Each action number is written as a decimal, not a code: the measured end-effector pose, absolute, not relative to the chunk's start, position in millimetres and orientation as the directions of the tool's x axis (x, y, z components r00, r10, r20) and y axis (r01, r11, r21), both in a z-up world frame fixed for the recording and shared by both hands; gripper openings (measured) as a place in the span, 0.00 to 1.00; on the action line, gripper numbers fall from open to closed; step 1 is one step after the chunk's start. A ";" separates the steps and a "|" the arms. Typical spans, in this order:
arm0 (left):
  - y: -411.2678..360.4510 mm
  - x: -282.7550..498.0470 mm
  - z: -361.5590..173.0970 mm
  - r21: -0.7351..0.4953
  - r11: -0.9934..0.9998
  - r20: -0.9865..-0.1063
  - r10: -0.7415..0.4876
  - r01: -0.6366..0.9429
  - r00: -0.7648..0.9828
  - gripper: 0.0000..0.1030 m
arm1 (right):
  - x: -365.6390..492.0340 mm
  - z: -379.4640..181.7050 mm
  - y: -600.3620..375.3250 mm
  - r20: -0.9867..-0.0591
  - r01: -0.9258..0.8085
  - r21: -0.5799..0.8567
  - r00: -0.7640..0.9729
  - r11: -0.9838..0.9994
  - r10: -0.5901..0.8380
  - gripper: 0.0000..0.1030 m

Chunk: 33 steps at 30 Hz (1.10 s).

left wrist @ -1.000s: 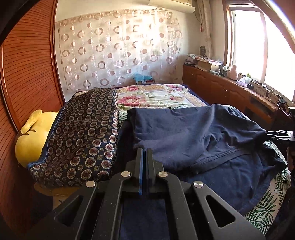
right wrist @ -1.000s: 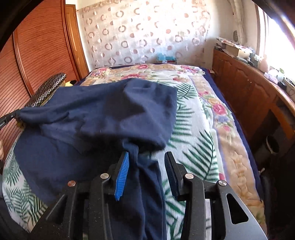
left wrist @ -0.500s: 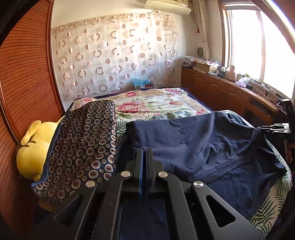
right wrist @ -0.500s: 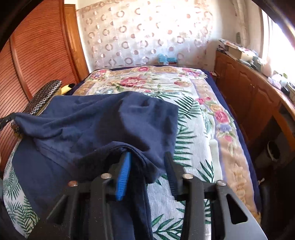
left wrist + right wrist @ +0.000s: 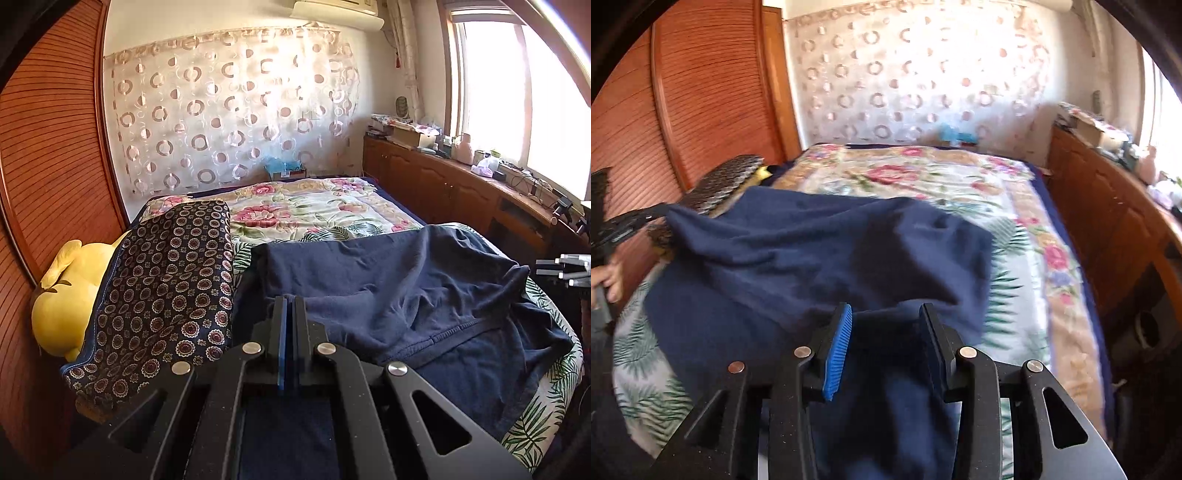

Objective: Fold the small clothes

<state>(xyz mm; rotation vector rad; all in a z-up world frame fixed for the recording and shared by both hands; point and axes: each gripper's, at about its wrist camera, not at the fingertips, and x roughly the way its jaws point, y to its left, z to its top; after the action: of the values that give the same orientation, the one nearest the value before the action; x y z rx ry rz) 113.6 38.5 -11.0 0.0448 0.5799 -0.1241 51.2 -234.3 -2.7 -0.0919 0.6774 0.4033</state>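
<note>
yellow toy (image 5: 70, 295) lies at nine o'clock by the wooden wall, a patterned cushion (image 5: 162, 295) just right of it. left gripper (image 5: 290, 306) at six o'clock has its jaws pressed together, and navy cloth shows beneath them; whether they pinch it, i cannot tell. the navy garment (image 5: 388, 291) sprawls rumpled over the floral bed (image 5: 314, 210), centre to four o'clock. right gripper (image 5: 884, 317) has its jaws apart and opening, garment cloth between the pads, untouched. cabinet (image 5: 443, 184) at two o'clock.
</note>
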 end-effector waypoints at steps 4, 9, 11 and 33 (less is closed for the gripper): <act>38.2 113.5 -11.1 0.006 0.992 -0.549 -0.104 0.128 0.829 0.03 | 56.6 -32.5 -218.2 -0.682 -0.402 0.089 0.642 0.911 0.350 0.38; 37.8 111.3 -10.8 0.005 0.992 -0.545 -0.104 0.127 0.832 0.03 | 87.2 -60.1 -221.4 -0.726 -0.338 0.147 0.601 0.929 0.334 0.38; 38.6 111.3 -10.2 0.003 0.992 -0.544 -0.104 0.125 0.833 0.03 | 97.7 -59.8 -226.8 -0.720 -0.309 0.154 0.616 0.938 0.321 0.38; 46.0 107.6 14.1 -0.007 0.992 -0.494 -0.113 0.126 0.862 0.03 | 75.7 16.1 -252.9 -0.507 -0.330 0.137 0.787 0.934 0.352 0.02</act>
<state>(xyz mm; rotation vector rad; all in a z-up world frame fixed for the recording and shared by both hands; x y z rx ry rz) 107.6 46.0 14.1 0.0254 0.5160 -0.1257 75.7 -252.9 16.1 0.0419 0.5542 0.3675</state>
